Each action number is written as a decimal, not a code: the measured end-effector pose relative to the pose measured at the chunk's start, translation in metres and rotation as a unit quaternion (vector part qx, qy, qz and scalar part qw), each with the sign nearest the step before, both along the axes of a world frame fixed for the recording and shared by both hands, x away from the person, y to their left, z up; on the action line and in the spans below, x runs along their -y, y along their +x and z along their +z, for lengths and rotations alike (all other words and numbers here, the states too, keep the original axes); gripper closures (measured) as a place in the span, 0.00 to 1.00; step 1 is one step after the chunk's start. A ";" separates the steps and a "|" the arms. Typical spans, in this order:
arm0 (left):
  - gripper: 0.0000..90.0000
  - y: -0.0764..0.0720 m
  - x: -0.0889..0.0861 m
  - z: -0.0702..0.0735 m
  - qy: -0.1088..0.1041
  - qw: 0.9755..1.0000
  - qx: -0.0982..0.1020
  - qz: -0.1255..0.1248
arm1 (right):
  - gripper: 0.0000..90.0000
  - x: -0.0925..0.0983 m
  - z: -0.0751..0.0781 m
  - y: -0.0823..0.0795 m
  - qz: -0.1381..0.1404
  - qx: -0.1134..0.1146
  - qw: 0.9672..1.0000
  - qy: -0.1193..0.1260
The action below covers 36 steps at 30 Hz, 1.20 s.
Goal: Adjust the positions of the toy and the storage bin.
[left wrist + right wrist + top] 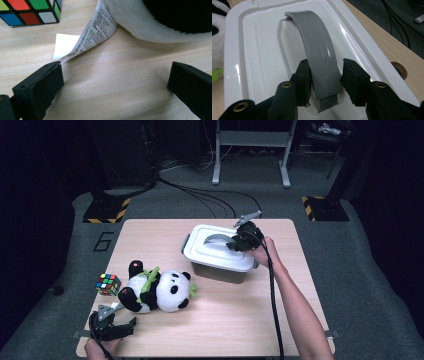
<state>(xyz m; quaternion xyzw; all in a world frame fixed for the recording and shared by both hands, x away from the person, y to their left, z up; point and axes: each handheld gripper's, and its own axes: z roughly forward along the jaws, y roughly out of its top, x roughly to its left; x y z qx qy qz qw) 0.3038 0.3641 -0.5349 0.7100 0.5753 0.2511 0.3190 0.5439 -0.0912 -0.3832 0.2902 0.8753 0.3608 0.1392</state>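
Right gripper point(325, 75): set at the near end of the grey arched handle point(319, 50) on the white lid point(215, 251) of the storage box point(220, 270). Jaws straddle the handle, one on each long edge. The left pad point(305, 77) lies against the handle's edge; the right pad point(352, 80) stands just beside the other edge with a thin gap showing, so the grip reads as nearly closed rather than firmly pinched.

Handle: raised in an arch, long axis running straight away from the right gripper along the lid's middle, far end hinged at the lid's recess. The jaws cross that axis squarely. Judged: a lift calls for the pads to finish closing across the handle's width, then rise without twisting.

Storage box: on the right half of the wooden table point(260, 320), toward the far edge, lid seated on it. The right hand point(261, 254) reaches it from the box's right side.

Left gripper point(114, 327): at the near left corner of the table, well apart from the box. Jaws spread wide over bare wood, holding nothing; the left pad point(40, 85) just touches the tip of the printed care tag point(90, 37) of the plush panda point(157, 290).

Plush panda: lying on its side left of the box, between the two grippers, nearer the left one.

Puzzle cube point(108, 284): just left of the panda, near the table's left edge.

Nearer arm for the box: the right one, by a clear margin.
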 end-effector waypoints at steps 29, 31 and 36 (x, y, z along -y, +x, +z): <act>0.00 0.000 0.000 0.000 0.001 1.000 -0.001 -0.001 | 0.57 -0.009 0.015 -0.028 -0.019 0.004 1.000 0.003; 0.00 0.000 0.000 0.000 0.001 1.000 -0.001 -0.001 | 0.57 -0.018 0.019 -0.023 -0.001 0.013 1.000 -0.004; 0.00 -0.001 0.000 0.000 -0.005 1.000 -0.001 0.000 | 0.65 -0.030 0.023 -0.009 0.023 0.011 1.000 -0.012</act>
